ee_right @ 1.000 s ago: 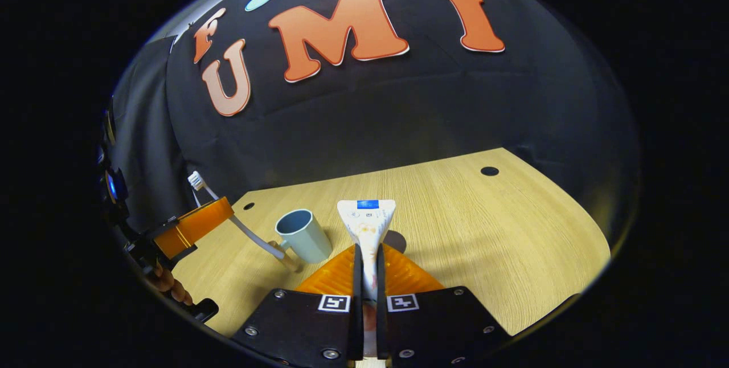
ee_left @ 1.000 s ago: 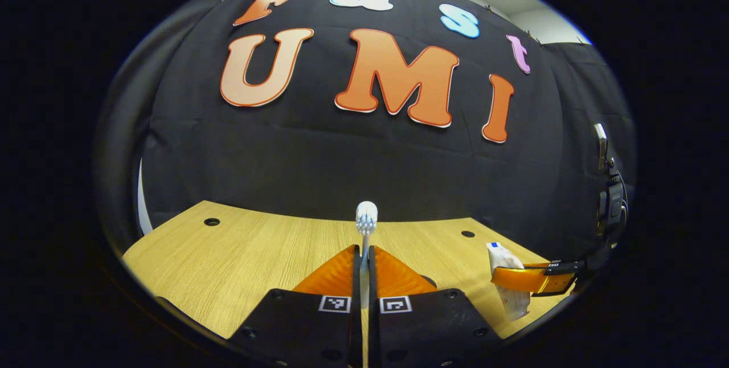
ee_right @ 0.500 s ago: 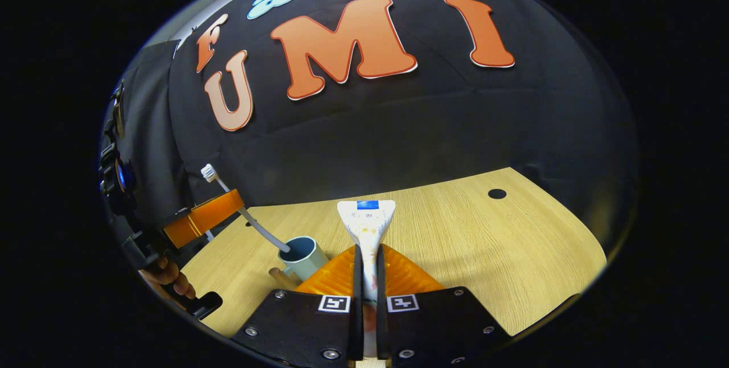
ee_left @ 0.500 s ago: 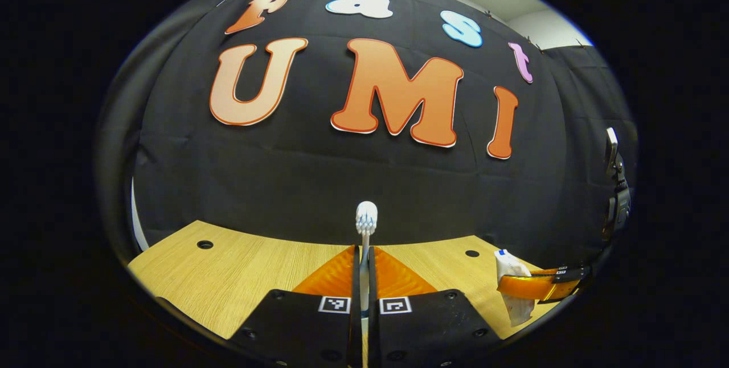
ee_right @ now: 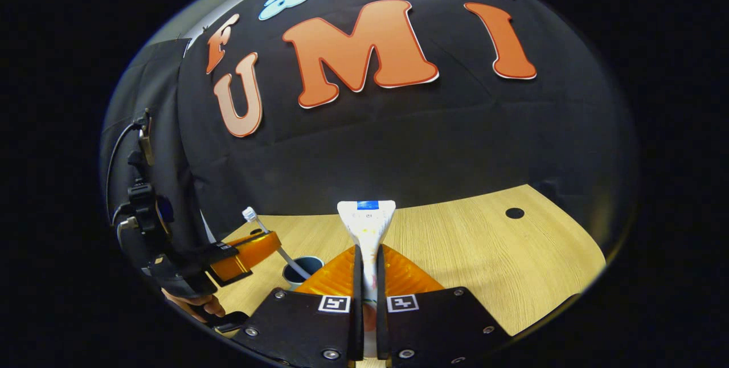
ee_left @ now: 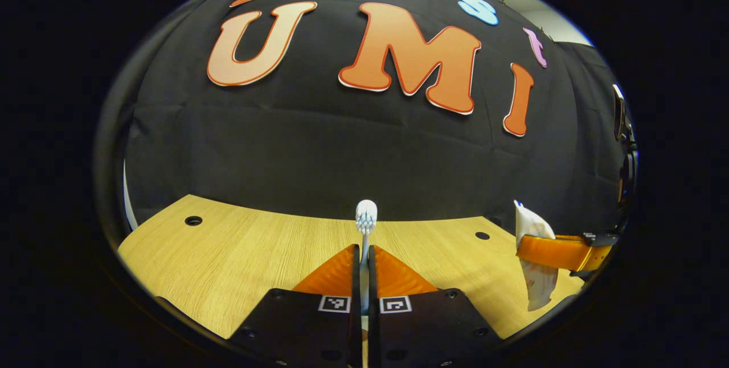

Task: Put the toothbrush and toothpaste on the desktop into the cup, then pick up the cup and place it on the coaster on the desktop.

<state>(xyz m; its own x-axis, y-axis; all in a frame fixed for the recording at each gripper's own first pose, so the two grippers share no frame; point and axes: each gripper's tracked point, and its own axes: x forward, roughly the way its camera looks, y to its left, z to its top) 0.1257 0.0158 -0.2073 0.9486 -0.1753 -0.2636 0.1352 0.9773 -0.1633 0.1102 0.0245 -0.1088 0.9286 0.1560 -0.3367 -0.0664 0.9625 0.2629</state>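
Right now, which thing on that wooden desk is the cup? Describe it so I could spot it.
Start at the wooden desk under the black cloth wall. In the right gripper view, look to its near left part, beside the toothpaste. The cup is the round, dark-mouthed opening there, with the toothbrush slanting down into it.

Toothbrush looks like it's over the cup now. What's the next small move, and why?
Probably open the left gripper to drop the toothbrush. In the right gripper view its handle end already dips into the cup's mouth while the fingers clamp it. The right gripper holds the toothpaste ready to follow.
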